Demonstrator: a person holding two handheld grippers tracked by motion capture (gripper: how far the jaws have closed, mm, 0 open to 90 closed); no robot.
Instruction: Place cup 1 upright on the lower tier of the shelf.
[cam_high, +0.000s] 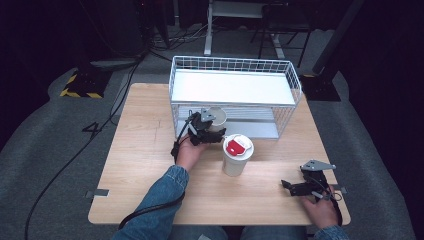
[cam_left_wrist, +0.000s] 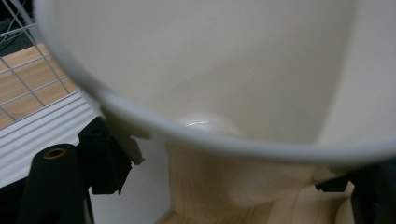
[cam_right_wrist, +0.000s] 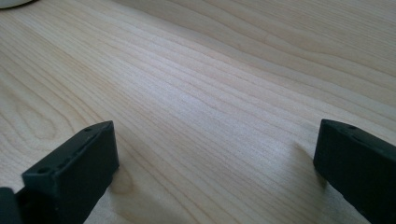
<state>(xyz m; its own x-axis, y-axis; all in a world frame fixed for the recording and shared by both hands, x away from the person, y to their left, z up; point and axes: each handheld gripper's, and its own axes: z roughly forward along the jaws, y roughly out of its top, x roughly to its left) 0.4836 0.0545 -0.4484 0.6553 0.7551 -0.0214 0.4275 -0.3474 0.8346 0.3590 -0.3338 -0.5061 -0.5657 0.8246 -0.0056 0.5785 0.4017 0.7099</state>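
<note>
A white open paper cup (cam_high: 218, 115) is tilted in my left gripper (cam_high: 213, 127), which is shut on it at the front of the wire rack's lower level. In the left gripper view the cup's rim and inside (cam_left_wrist: 210, 70) loom very close, with the black jaws pressing on its wall from both sides. A second white cup with a red lid (cam_high: 237, 153) stands upright on the table just right of my left hand. Over the table's right front, my right gripper (cam_high: 291, 186) is open; its jaws stand wide apart above bare wood (cam_right_wrist: 210, 107).
The white wire rack (cam_high: 235, 67) with a flat upper shelf and a ribbed lower shelf (cam_left_wrist: 42, 135) stands at the back of the wooden table (cam_high: 145, 165). Cables and desk legs lie on the floor beyond.
</note>
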